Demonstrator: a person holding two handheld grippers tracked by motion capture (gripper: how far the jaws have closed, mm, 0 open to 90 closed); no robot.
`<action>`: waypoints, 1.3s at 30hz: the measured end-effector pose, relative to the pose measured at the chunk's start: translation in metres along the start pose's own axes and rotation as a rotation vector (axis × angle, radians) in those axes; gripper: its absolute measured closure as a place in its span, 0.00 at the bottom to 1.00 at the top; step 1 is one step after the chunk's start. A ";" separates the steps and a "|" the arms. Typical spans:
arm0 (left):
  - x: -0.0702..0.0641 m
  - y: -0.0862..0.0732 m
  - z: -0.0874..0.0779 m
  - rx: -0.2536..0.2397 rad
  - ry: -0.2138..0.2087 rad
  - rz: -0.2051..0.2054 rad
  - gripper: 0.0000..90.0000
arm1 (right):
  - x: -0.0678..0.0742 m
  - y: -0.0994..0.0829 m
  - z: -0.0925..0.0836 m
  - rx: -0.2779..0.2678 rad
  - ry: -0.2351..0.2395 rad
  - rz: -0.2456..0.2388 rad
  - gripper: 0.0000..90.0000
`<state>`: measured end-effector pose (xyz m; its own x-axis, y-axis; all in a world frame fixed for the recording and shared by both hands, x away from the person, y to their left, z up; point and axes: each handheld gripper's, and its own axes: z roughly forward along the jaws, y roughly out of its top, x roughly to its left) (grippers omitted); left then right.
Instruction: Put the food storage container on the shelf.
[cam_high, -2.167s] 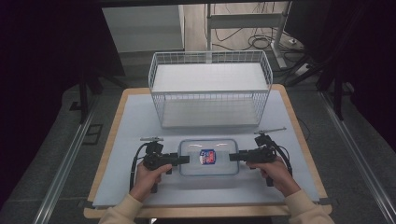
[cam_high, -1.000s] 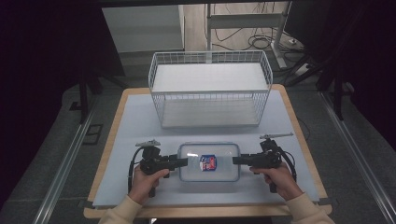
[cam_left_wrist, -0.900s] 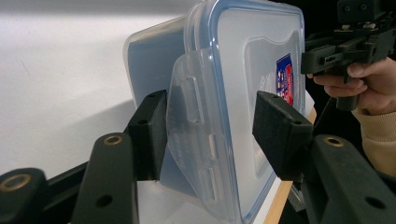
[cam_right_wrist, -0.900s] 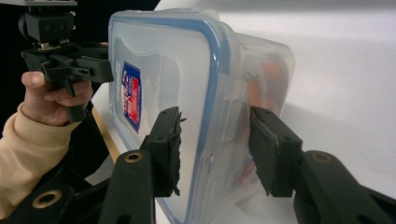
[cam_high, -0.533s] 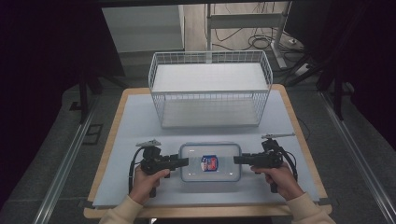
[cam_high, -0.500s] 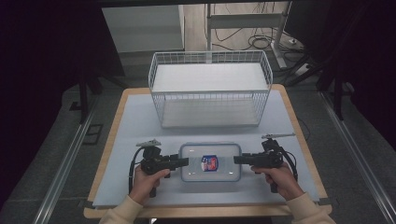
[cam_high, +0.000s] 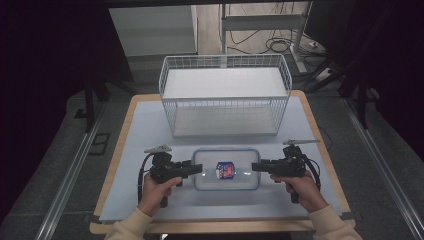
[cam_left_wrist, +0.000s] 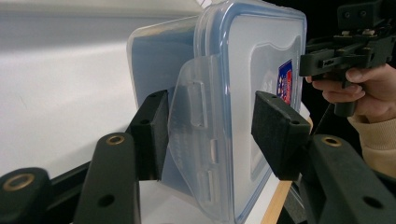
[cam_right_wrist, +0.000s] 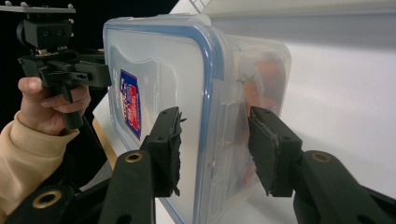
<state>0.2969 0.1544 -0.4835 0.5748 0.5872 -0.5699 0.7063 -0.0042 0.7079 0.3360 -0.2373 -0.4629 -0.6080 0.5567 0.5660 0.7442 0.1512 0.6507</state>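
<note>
Near the front edge of the bench (cam_high: 150, 130), between the two hands: a clear plastic box (cam_high: 226, 169) with a blue-rimmed lid, flat on its base, well short of the white wire basket (cam_high: 225, 100) behind it. Left tongs (cam_left_wrist: 212, 128) open about as wide as the box is deep, straddling the left short end, one pad under the hinged latch flap (cam_left_wrist: 196, 126) and the other hovering off the lid, nothing clamped. Right tongs (cam_right_wrist: 215, 140) open to much the same width, set astride the right short end with daylight on both sides of the rim, likewise holding nothing. Probably a two-ended grasp being lined up, for a lift or for working the end latches; hard to tell which. For a clean job: push both sets of tongs further in so the pads pass the rim and land on flat plastic, not on the springy flap alone; close both together and evenly, so neither end skids; keep the wrists level and opposed, since a slick lid will slip under a skewed pinch; lift straight up before any move toward the basket. Long axis running left to right, parallel to the bench's front edge, one short end toward each hand; lid facing up, red and blue label (cam_high: 225, 170) at its middle.
</note>
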 end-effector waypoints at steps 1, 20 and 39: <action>0.000 0.002 0.000 -0.002 0.000 -0.001 0.53 | 0.001 0.002 -0.001 0.000 -0.001 -0.008 0.61; -0.021 0.055 -0.019 -0.064 0.016 0.071 0.53 | 0.023 0.055 -0.021 -0.078 -0.011 -0.119 0.61; -0.042 0.117 -0.033 -0.101 0.035 0.155 0.53 | 0.037 0.107 -0.042 -0.137 0.000 -0.171 0.61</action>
<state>0.3417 0.1559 -0.3630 0.6576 0.6136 -0.4372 0.5640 -0.0163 0.8256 0.3810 -0.2347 -0.3509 -0.7219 0.5327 0.4416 0.5857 0.1307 0.7999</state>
